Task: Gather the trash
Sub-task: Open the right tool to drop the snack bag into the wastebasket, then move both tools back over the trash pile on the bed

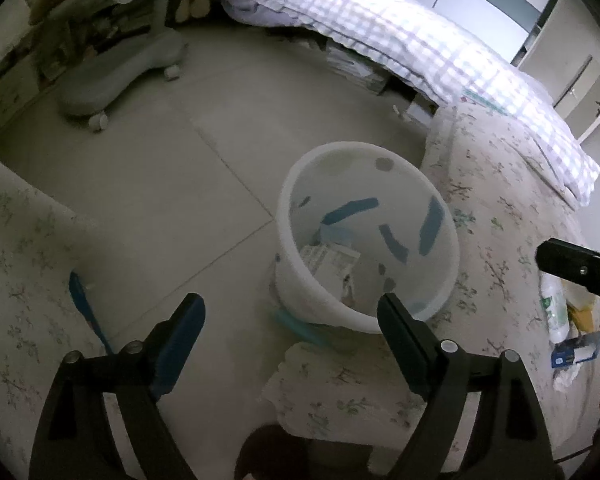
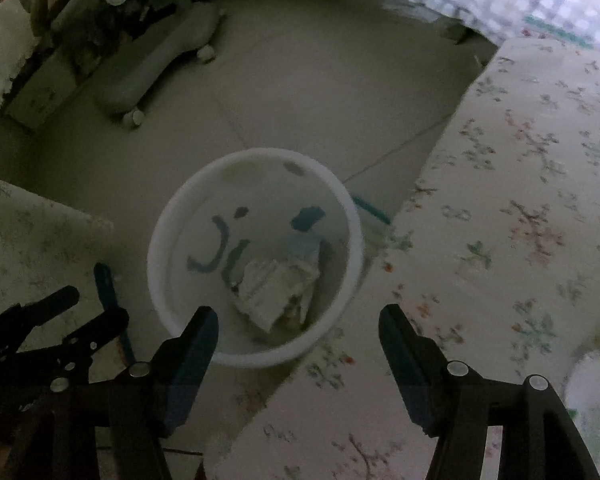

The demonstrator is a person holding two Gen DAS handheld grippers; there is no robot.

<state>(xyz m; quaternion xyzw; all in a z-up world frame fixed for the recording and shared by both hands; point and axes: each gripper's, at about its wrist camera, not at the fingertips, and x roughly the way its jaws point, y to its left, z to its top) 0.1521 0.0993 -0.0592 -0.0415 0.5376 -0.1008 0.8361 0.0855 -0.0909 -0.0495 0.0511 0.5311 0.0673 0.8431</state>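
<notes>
A smooth white plastic bin (image 1: pixel 364 240) with a slightly glossy wall holds crumpled paper and printed wrappers (image 2: pixel 276 288). It stands on a matt tiled floor (image 1: pixel 172 184). Soft floral cloth (image 2: pixel 520 208) covers the counter. Both hand-held grippers are matt black plastic.

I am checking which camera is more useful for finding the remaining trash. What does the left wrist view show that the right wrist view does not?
Only the left wrist view shows clearly the trash on the floral cover: a white bottle, a blue and white packet and a crumpled tissue. It also shows the right gripper from the side.

Only the right wrist view shows the left gripper from outside, at its lower left.

Both show the white bin with crumpled paper inside, the rolling chair base and the checked bedding. Each gripper's own jaws stand open and empty.
</notes>
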